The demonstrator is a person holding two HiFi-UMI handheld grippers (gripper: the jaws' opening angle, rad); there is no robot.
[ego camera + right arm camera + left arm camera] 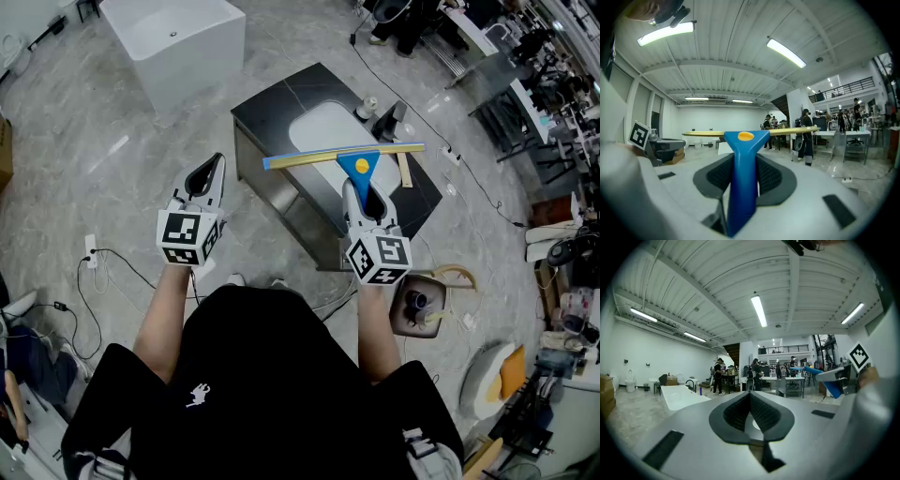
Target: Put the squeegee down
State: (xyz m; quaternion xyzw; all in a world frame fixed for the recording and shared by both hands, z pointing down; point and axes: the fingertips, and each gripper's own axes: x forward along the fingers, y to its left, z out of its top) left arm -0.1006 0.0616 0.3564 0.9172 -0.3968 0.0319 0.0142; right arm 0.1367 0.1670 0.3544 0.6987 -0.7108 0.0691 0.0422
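Left gripper (212,165) just sits out on the left, jaws pinched together on nothing. Right gripper (361,190) is clamped on the blue handle of the squeegee (359,167) — so that's the hand for the job. The handle runs straight out along the jaws with the yellow blade crosswise, left to right, up over the dark counter (281,101) with its white basin (323,131) — I'd guess the landing spot is straight below. Count: two grippers, one squeegee, one counter

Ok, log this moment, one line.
right tool: shut on blue-handled yellow-bladed squeegee | left tool: shut, empty | squeegee: not yet down
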